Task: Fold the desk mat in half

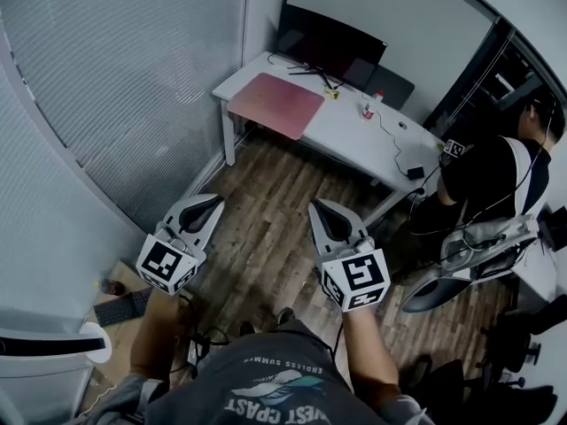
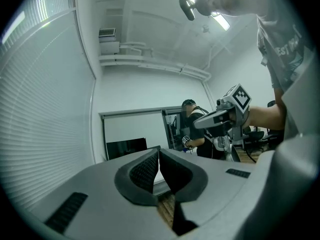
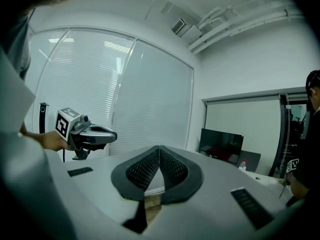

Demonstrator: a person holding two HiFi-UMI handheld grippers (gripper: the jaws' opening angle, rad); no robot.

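A pink desk mat [image 1: 276, 104] lies flat on the left part of a white desk [image 1: 350, 135] across the room. Both grippers hang in the air over the wooden floor, well short of the desk. My left gripper [image 1: 216, 204] is shut with nothing in it, its tips meeting in its own view [image 2: 159, 151]. My right gripper [image 1: 321, 207] is shut and empty too, tips together [image 3: 159, 149]. Each gripper shows in the other's view: the right gripper [image 2: 200, 124] and the left gripper [image 3: 111, 134].
A dark monitor [image 1: 330, 44], a small bottle [image 1: 368, 110] and cables lie on the desk. A person in black [image 1: 485, 177] sits at its right end on an office chair [image 1: 461, 259]. Blinds [image 1: 115, 78] line the left wall. A keyboard [image 1: 124, 306] lies at lower left.
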